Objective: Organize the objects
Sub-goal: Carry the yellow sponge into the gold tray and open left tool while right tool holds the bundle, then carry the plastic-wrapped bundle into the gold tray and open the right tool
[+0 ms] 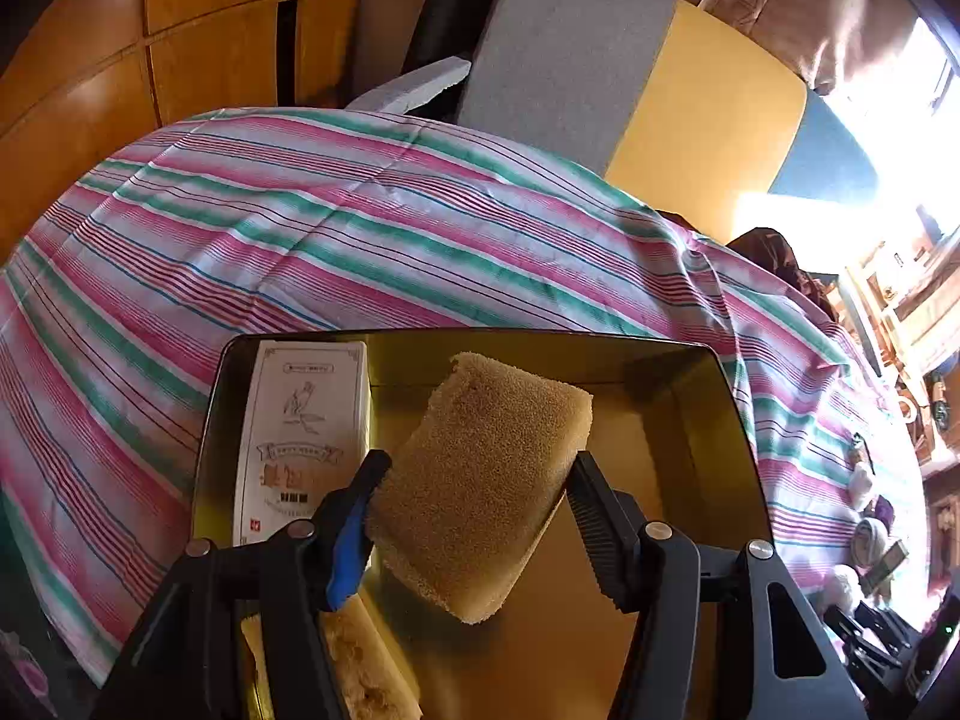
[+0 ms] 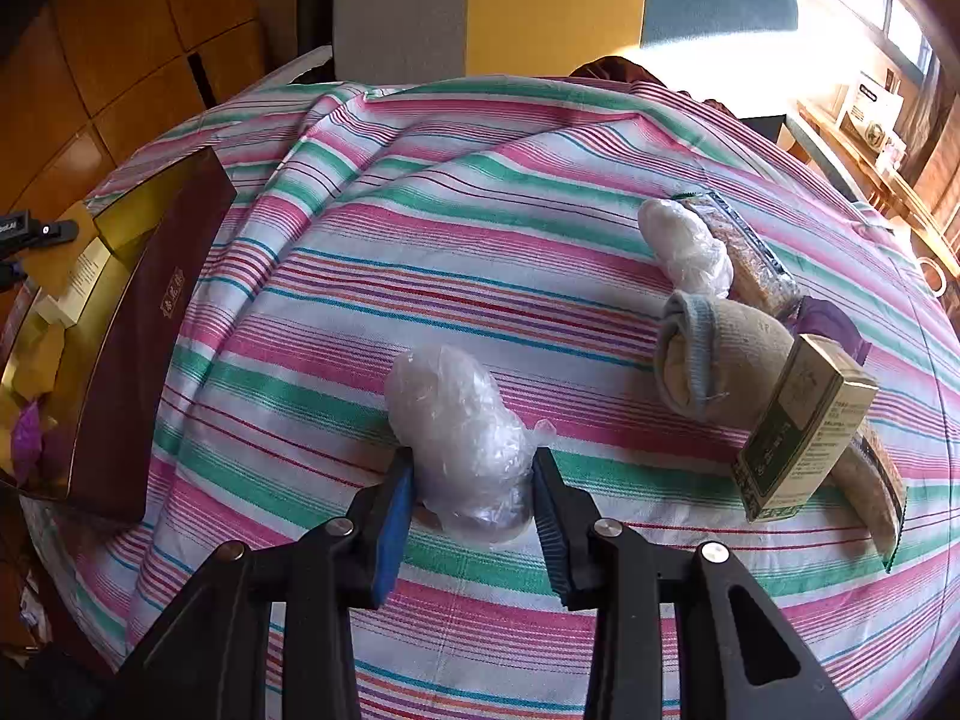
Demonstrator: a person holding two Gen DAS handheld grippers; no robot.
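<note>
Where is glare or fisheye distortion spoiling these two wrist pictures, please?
Left wrist view: sunlight washes out the upper right corner, and the gold tray mirrors its own walls; the sponge stays sharp. Right wrist view: the window corner burns out, the striped tablecloth bulges like a dome, and the plastic-wrapped bundle glints slightly.

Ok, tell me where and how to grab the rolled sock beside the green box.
Grip the rolled sock across its thick middle, coming down from above. It lies on its side on the striped cloth, bare on its near and far sides. The green box leans against its right end, so avoid that end.
</note>
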